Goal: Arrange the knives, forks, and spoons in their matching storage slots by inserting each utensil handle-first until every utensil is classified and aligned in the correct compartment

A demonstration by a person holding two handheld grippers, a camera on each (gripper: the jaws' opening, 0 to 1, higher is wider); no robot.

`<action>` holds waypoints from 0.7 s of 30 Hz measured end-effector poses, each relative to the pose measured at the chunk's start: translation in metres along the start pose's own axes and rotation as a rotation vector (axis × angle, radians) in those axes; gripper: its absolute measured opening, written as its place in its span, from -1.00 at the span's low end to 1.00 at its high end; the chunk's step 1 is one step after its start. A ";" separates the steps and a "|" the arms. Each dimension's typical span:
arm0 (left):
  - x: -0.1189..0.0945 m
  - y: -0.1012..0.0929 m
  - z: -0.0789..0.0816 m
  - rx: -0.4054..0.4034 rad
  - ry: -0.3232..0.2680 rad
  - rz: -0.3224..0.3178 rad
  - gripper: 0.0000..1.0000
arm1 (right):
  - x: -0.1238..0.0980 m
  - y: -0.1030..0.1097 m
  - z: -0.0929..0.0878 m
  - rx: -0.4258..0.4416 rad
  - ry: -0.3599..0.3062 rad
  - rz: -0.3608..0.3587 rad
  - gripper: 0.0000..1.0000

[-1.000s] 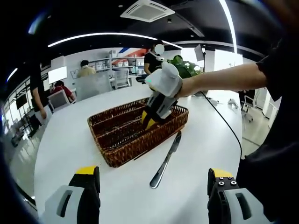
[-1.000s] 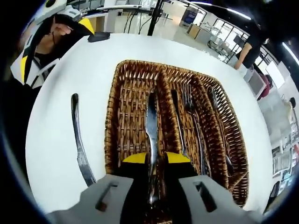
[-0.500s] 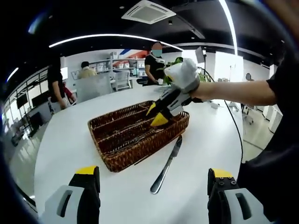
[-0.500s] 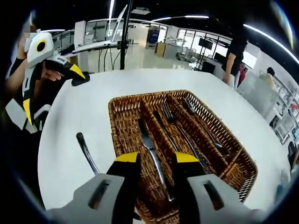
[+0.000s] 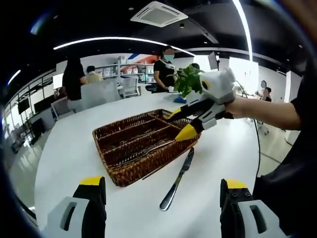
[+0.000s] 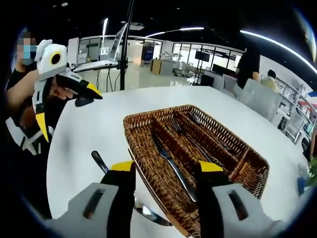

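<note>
While my right gripper point(image 6: 166, 171) hangs wide and empty above the basket point(image 6: 250, 171), one knife point(image 5: 177, 178) lies on the table point(image 5: 69, 153) at five o'clock (left gripper point(image 5: 161, 191) wide too).

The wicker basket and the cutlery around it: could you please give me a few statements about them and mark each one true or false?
1. A knife lies on the white table outside the wicker basket. True.
2. The right gripper is shut on a knife. False: it is open and holds nothing.
3. The basket has lengthwise compartments with cutlery in them. True.
4. The left gripper is clamped on a fork. False: it is open and empty.
5. The basket stands upside down. False: it sits upright with its open side up.
</note>
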State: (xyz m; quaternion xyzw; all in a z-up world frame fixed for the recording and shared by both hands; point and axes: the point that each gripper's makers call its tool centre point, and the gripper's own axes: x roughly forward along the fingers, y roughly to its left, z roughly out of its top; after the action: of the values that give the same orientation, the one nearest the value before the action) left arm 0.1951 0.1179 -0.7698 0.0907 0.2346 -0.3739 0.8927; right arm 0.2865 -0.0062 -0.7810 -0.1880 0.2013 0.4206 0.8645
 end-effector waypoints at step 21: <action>0.010 0.002 0.010 -0.016 -0.052 0.003 0.99 | -0.070 -0.010 -0.027 0.170 -0.066 -0.173 0.76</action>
State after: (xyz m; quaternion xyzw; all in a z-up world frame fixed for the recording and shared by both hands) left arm 0.2060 0.1094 -0.7658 0.0742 0.2140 -0.3732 0.8997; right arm 0.2500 -0.0709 -0.7665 -0.1168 0.1909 0.3317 0.9165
